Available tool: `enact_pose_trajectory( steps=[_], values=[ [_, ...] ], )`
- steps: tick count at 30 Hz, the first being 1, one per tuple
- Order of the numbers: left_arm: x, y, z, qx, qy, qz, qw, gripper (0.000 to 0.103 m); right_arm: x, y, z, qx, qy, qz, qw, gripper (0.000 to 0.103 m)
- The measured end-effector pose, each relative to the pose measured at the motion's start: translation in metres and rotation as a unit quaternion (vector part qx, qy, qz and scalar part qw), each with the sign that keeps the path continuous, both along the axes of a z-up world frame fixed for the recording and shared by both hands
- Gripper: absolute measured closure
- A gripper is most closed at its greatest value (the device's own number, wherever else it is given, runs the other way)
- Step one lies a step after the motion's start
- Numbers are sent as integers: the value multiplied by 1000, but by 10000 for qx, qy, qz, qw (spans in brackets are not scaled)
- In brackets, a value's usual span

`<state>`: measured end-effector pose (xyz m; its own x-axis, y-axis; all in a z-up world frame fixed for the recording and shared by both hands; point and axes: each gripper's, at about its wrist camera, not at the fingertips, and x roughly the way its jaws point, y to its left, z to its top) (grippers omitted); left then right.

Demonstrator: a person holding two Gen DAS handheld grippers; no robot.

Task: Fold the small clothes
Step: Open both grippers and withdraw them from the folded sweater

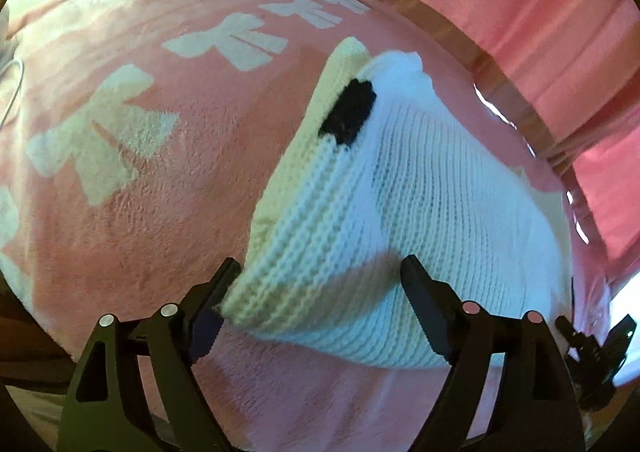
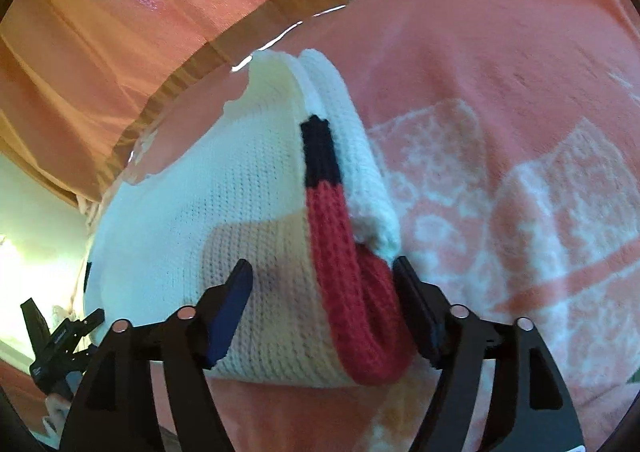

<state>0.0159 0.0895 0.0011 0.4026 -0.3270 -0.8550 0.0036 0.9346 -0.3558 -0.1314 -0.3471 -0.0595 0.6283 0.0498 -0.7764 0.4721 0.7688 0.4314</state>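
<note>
The white knitted garment (image 1: 400, 192) lies folded on a pink blanket (image 1: 140, 180) patterned with white bow shapes (image 1: 100, 136); it is taken here as the landmark. It rests near the blanket's far edge, close to a brown border strip (image 1: 460, 48), beyond which pink curtain fabric (image 1: 520, 4) hangs.

Left wrist view: the left gripper (image 1: 320, 300) stands at the near edge of the garment with its jaws apart. The near corner of the knit lies between the fingers. The left finger (image 1: 208, 316) sits just beside the corner's tip; whether it touches cannot be told. The right finger (image 1: 424, 312) stands over the knit, not pressing it against the other. A small black patch (image 1: 348, 112) shows on the garment's left folded edge. The right gripper (image 1: 600, 352) shows in part to the right of the garment.

Right wrist view: the right gripper (image 2: 324, 304) also stands at the garment's (image 2: 200, 192) near edge, jaws apart. Between its fingers lie white knit and a red ribbed band (image 2: 348, 272), which runs away from the gripper into a dark navy band (image 2: 320, 152). The right finger (image 2: 416, 312) is just beside the red band; contact cannot be confirmed. The left gripper (image 2: 60, 344) appears to the left of the garment.

No container is visible in either view.
</note>
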Motion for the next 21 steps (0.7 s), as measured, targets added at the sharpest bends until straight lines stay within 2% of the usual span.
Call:
enact_pose_trajectory(
  steps=[1,2,3,4,5,8,10,11,13,14,16,17,18,21],
  values=[
    [1,-1,0,-42,1,-24,10000,36,4,1,0,-71,-8,38,10000,33],
    [4,-3,0,-134,23,-137,9998,63,8,2,1,-108,7,87,9999,51],
    [6,-6,0,-307,86,-287,9991,74,12,2,1,-49,-11,192,9998,79],
    [8,-8,0,-448,139,-372,9982,80,13,0,2,114,-94,242,9996,80],
    [8,-9,6,-380,53,-370,9986,84,11,-2,11,177,-243,187,9994,83],
    [-2,-9,37,-242,-258,-551,9979,87,-7,-1,51,-62,-515,204,9984,87],
    [-12,-1,50,-267,-198,-624,9975,87,-23,3,72,-265,-467,270,9982,88],
    [-19,4,51,-182,-87,-659,9976,87,-32,7,79,-584,-245,285,9976,88],
    [-33,6,35,69,250,-742,9969,87,-39,11,71,-956,296,361,9943,87],
    [-38,6,23,129,441,-765,9960,86,-39,10,52,-949,764,436,9916,86],
    [-44,6,3,214,663,-711,9950,82,-37,10,34,-888,1291,392,9869,85],
    [-49,6,6,282,457,-622,9966,78,-39,13,39,-1012,1242,406,9863,82],
    [-52,3,12,396,426,-636,9963,77,-42,14,48,-1255,1172,344,9846,78],
    [-56,2,45,456,46,-658,9968,73,-53,18,84,-2247,865,-3,9706,66]
  ],
)
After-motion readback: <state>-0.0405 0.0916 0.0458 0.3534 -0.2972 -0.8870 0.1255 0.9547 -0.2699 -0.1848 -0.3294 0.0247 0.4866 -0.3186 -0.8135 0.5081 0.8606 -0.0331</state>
